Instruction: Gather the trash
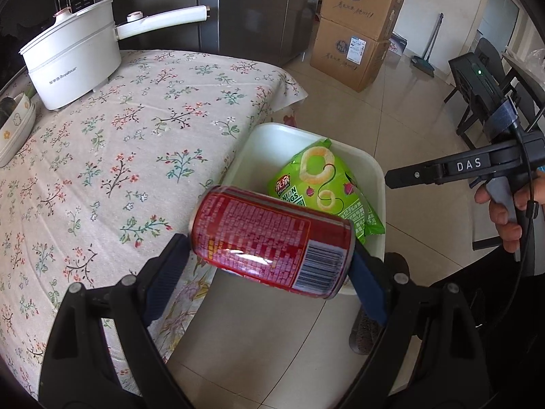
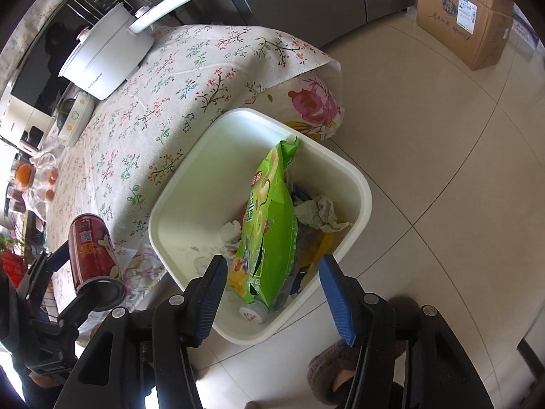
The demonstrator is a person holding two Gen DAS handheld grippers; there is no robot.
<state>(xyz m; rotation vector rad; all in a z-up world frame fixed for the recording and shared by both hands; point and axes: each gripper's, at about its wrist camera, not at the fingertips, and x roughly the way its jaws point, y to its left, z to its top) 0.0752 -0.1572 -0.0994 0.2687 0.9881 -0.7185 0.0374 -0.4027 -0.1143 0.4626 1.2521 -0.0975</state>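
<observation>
Nearest the left wrist camera, the left gripper holds a red can sideways, the jaws pinching it at its two ends. The can hangs above the near edge of a white bin that stands on the floor just beside the tabletop. Nearest the right wrist camera, the right gripper points down over the bin with its jaws spread; the blue pads press on nothing. A green snack bag stands tilted inside the bin between the pads, clear of both, on top of crumpled paper and other wrappers. Beyond the bin, a floral cloth covers the tabletop. At its far end sits a white electric pot with a long handle. Farther back, cardboard boxes are stacked on the floor.
</observation>
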